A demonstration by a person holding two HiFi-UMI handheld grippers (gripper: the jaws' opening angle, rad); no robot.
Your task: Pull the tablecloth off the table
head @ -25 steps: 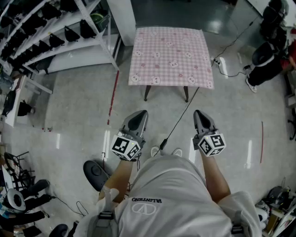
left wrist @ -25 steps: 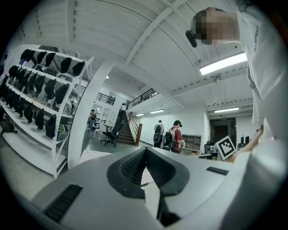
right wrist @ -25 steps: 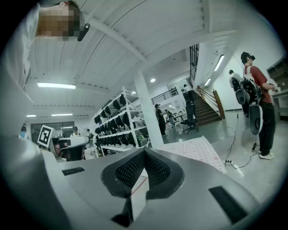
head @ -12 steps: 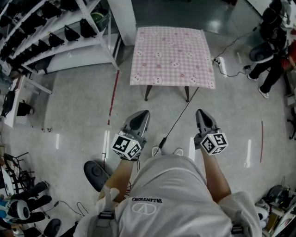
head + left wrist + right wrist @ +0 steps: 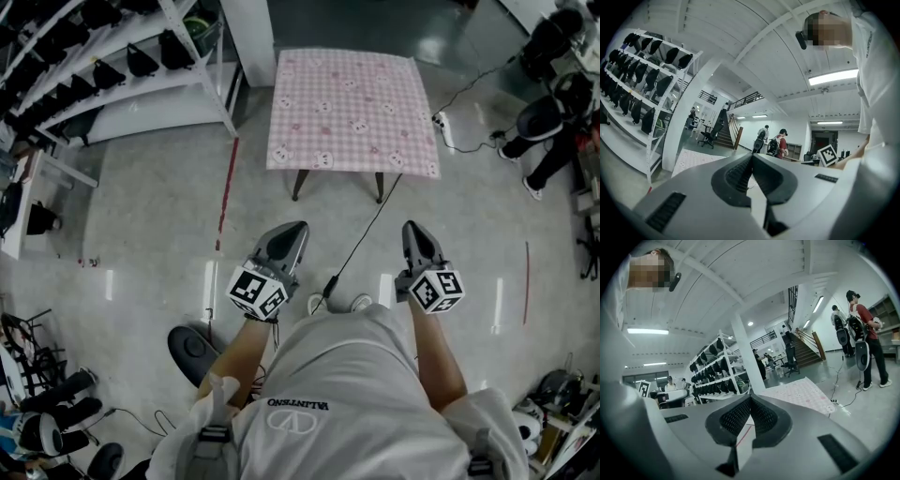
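Tablecloth (image 5: 349, 108): spread over table (image 5: 298, 186), near hem hanging | left hand-held gripper (image 5: 293, 229): clenched, empty | right hand-held gripper (image 5: 412, 228): clenched, empty | relation: cloth straight ahead, well apart from both; near hem runs crosswise; neither hand clearly nearer

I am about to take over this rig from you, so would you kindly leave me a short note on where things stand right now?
Left gripper: jaws shut, empty, held out in front, over the floor.
Right gripper: likewise shut and empty.
Tablecloth: pink checked, spread flat over the table, which stands ahead, apart from both grippers.
Done: nothing; the cloth is untouched.
Left: walk up, grip the near edge, pull the cloth off; mind the black cable on the floor between.
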